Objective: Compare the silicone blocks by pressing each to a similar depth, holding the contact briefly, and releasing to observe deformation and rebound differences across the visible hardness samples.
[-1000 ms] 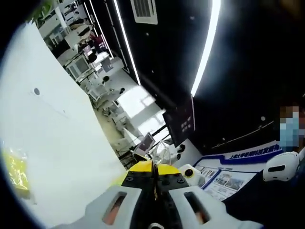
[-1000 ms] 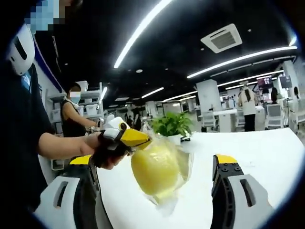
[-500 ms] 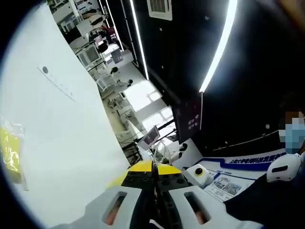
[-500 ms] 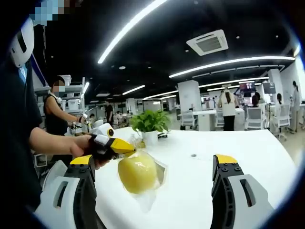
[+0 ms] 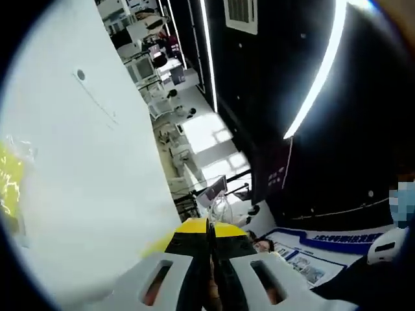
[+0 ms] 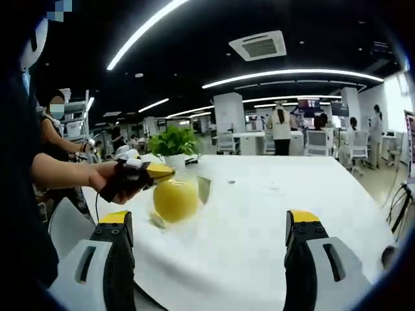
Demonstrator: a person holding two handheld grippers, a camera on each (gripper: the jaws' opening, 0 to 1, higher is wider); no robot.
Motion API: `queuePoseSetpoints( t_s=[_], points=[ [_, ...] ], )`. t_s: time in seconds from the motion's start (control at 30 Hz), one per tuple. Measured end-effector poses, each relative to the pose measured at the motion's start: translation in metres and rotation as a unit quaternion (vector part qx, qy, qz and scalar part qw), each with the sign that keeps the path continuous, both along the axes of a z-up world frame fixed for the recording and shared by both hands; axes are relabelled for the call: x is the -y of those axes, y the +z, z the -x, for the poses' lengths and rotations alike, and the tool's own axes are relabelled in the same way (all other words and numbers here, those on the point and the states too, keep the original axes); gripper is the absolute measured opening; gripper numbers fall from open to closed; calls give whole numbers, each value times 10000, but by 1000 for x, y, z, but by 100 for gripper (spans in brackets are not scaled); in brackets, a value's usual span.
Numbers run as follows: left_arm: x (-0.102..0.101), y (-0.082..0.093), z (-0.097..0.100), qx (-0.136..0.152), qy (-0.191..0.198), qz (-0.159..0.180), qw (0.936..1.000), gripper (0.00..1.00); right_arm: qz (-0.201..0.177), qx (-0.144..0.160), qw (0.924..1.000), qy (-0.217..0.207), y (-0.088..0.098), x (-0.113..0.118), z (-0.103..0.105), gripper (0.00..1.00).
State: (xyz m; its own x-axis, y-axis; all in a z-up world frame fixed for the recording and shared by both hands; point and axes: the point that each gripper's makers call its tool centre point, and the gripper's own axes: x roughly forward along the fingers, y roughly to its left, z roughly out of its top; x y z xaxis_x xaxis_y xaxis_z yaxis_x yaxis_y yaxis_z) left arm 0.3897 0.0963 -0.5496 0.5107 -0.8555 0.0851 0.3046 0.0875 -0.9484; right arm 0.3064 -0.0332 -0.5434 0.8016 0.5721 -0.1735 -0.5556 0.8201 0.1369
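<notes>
Yellow and round, the block point(image 6: 175, 199) sat inside a clear bag point(image 6: 202, 189) pinched by the closed left tool point(image 6: 157, 172), hanging above the white surface point(image 6: 259, 220). The right tool point(image 6: 209, 223) stood wide apart, near the surface's edge.

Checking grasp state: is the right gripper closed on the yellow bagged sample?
No. The right gripper is open; the left gripper holds the yellow sample.

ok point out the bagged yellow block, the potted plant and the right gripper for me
bagged yellow block point(image 6: 174, 199), right gripper view, on the round yellow body inside the clear bag
potted plant point(image 6: 172, 141), right gripper view, on the green leaves
right gripper point(image 6: 211, 227), right gripper view, midway between its two yellow-tipped jaws
</notes>
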Motion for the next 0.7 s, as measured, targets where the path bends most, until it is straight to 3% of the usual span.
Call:
queuePoseSetpoints(
  t_s=[0.1,0.27,0.33,0.4,0.47,0.63,0.7],
  points=[
    [5,-20,-6,-235,31,-4,9997,0,-309,0,9995,-103,5,5,7,92],
    [-2,-56,-23,-638,448,-347,9964,0,-159,-192,9996,-143,-5,13,18,90],
    [-7,-67,-26,-667,498,-433,9956,0,-241,-319,9989,-227,-9,14,20,90],
    [-14,-80,-31,-909,651,-428,9928,0,-340,-303,9987,-234,-8,12,21,89],
    [-18,-88,-35,-944,715,-561,9914,0,-357,-281,9987,-219,-8,8,22,89],
    [-28,-99,-51,-1131,969,-397,9880,0,-415,-431,9982,-74,-18,-3,27,88],
    [-30,-105,-57,-1146,1072,-499,9863,0,-308,-444,9985,21,-22,-7,30,89]
  ],
)
